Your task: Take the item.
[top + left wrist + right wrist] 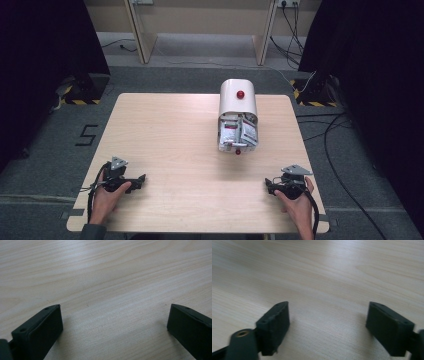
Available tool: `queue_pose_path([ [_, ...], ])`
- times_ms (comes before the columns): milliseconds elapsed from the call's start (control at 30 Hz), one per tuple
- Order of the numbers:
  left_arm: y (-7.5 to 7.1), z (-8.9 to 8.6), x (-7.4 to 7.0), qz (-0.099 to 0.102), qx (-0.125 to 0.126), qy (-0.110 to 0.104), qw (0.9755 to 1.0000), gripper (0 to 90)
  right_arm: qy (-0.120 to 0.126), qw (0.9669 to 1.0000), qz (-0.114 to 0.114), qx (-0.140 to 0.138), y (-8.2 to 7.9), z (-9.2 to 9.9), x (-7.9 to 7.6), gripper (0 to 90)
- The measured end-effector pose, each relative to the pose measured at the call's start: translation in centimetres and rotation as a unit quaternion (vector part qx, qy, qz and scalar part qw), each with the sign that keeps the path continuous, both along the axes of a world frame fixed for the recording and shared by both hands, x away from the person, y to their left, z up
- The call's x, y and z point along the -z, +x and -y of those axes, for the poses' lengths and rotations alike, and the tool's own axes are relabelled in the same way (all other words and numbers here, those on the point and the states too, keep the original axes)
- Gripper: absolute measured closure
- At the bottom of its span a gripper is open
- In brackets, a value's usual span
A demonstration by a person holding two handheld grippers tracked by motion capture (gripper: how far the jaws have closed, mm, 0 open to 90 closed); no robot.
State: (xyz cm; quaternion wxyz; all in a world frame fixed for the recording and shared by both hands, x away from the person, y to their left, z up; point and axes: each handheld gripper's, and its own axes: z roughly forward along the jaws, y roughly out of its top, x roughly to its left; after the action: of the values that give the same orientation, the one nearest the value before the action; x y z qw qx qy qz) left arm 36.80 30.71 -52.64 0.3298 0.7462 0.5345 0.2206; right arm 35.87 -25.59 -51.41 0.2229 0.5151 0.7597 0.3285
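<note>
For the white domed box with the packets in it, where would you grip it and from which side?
Probably across the white domed box at its rounded rear half, coming down from above with jaws spanning its left and right walls. Those walls look straight and parallel, while the near end stands open, with packets spilling out and nothing firm to pinch. The right gripper is nearer and open, resting on the table.

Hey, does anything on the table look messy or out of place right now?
Yes. The white container with the red knob lies tipped on the table, its open end facing the person, and packets are crammed in askew, poking out of its mouth. Both grippers rest apart from it.
</note>
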Motion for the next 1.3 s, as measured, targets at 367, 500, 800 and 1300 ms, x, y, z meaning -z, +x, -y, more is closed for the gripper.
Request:
queue_pose_path([
  [367, 0.0, 0.0, 0.0, 0.000, 0.000, 0.000, 1.0000, 0.0, 0.013, 0.9976, 0.069, -0.004, -1.0, -0.2, -2.5, 20.5],
  [500, 0.0, 0.0, 0.0, 0.000, 0.000, 0.000, 1.0000, 0.0, 0.019, 0.9954, 0.093, -0.013, -1.4, -0.6, -3.8, 22.8],
  [800, 0.0, 0.0, 0.0, 0.000, 0.000, 0.000, 1.0000, 0.0, 0.023, 0.9879, 0.144, -0.052, -1.9, -1.9, -7.5, 33.6],
  [1300, 0.0, 0.0, 0.0, 0.001, 0.000, 0.000, 1.0000, 0.0, 0.023, 0.9776, 0.188, -0.093, -2.5, -3.8, -11.2, 44.3],
])
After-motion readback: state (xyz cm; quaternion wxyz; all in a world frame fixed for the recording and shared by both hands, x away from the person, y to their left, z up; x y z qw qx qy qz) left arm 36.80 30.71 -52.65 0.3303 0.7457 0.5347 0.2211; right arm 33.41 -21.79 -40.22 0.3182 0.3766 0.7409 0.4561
